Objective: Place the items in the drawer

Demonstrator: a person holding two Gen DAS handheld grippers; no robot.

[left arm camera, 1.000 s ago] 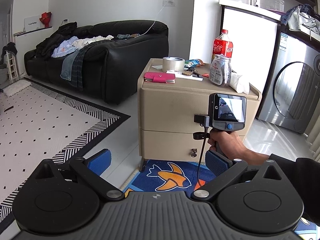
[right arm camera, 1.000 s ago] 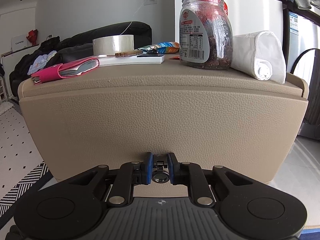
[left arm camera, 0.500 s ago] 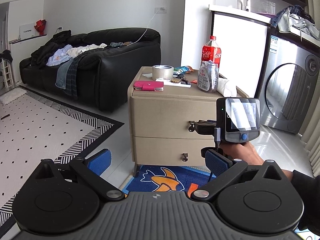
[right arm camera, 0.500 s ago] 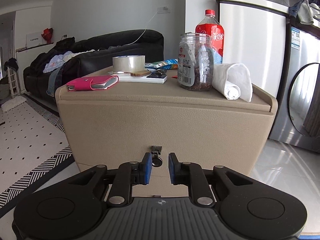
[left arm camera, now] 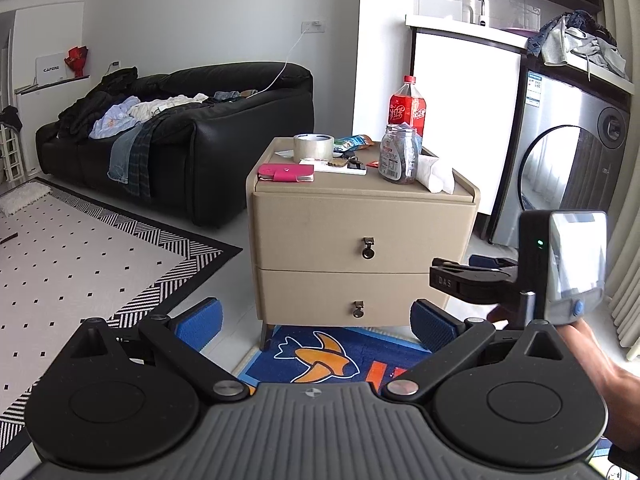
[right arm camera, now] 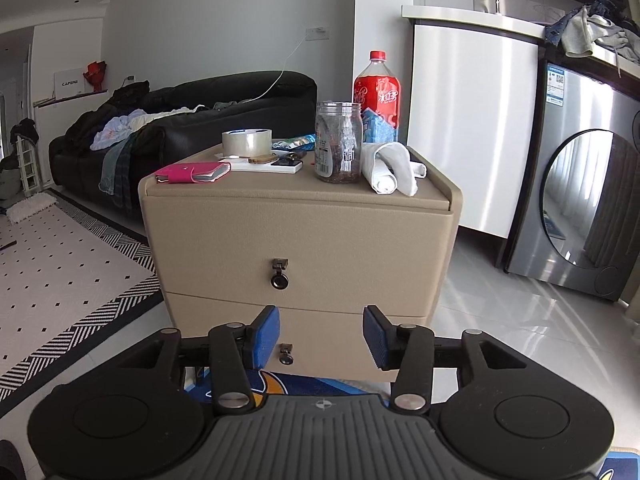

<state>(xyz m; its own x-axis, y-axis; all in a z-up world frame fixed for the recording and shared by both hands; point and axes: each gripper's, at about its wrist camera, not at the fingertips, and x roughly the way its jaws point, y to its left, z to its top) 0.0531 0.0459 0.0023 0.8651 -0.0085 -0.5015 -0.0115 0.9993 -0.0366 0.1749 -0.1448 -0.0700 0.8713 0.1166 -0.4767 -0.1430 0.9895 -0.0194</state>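
Nearest the left wrist camera, the left gripper [left arm camera: 316, 322] has its blue-padded fingers spread wide with nothing between them, hanging over a blue mat [left arm camera: 340, 354] printed with an orange fish. The right gripper [right arm camera: 322, 336] is likewise parted and empty, its blue pads [right arm camera: 267, 330] framing the lower front of the nightstand without touching it. In the left view the right gripper's body, with a small screen on its back, is held by a hand [left arm camera: 588, 354] at the right edge.

Beyond both stands the beige nightstand [right arm camera: 304, 236]. Its top drawer [right arm camera: 312, 248] and bottom drawer [left arm camera: 340, 300] are both closed, each with a small dark ring pull at the centre.

The items sit on top (none in a drawer): a pink wallet [right arm camera: 192, 172] at the front left, a tape roll [right arm camera: 247, 142] behind it, a white flat box [right arm camera: 276, 166] with small dark things on it that may be keys, a glass jar [right arm camera: 339, 142] with dark contents, a rolled white cloth [right arm camera: 390, 172] just beside the jar, a snack packet [left arm camera: 354, 142], and a red soda bottle [right arm camera: 377, 94] at the back.

Farther off are a black sofa [left arm camera: 180, 128] heaped with clothes, a patterned rug [left arm camera: 80, 248], and a washing machine [right arm camera: 588, 208].
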